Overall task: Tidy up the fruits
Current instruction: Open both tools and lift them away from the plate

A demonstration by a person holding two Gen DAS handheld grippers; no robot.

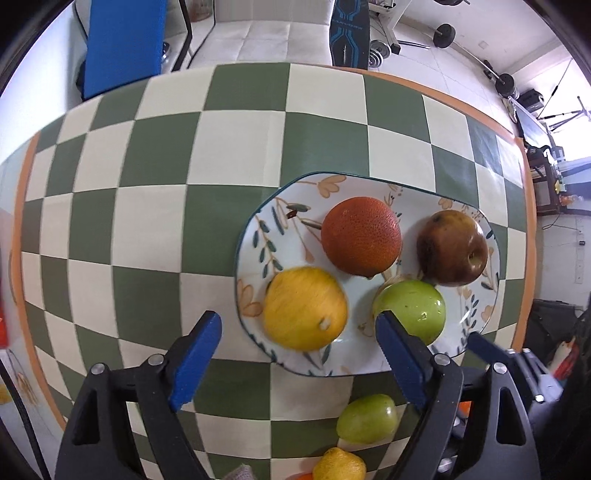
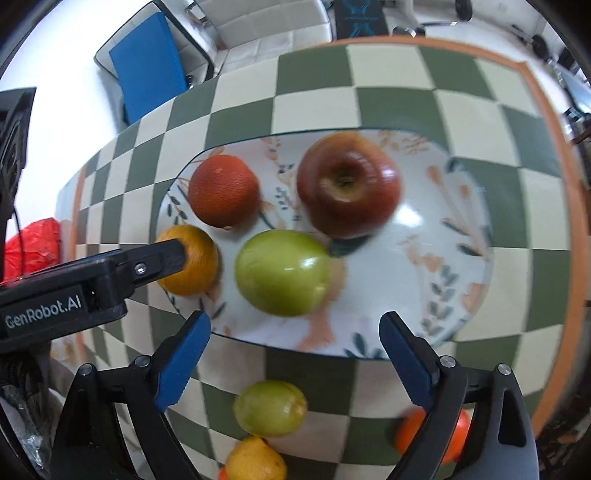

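A green-and-cream checked cloth with an orange border is covering the worktop (image 1: 155,206). On it a floral plate (image 1: 280,229) is carrying four fruits: a dark orange (image 1: 360,236), a red apple (image 1: 452,247), a yellow orange (image 1: 304,308) and a green apple (image 1: 413,310). Off the plate, on the near side of the cloth, a small green lime (image 1: 367,417) and a lemon (image 1: 340,465) are lying just beside each other, and the right wrist view is also showing a bright orange fruit (image 2: 458,424) partly hidden behind a finger of the right gripper. Beyond the worktop a blue panel (image 1: 123,44), a white tufted seat (image 1: 269,37) and barbell weights (image 1: 445,35) are standing on the floor.

The left gripper (image 1: 299,339) is hovering with its jaws spread wide, holding nothing; the yellow orange is sitting between its blue pads, and one pad is overlapping the green apple's edge in the view, though contact cannot be told. The right gripper (image 2: 295,343) is likewise gaping wide and empty above the plate's near rim, the green apple just ahead of it. In the right wrist view the left gripper's black body is reaching in from the left, its tip overlapping the yellow orange, and "GenRobot.AI" is printed on its side.
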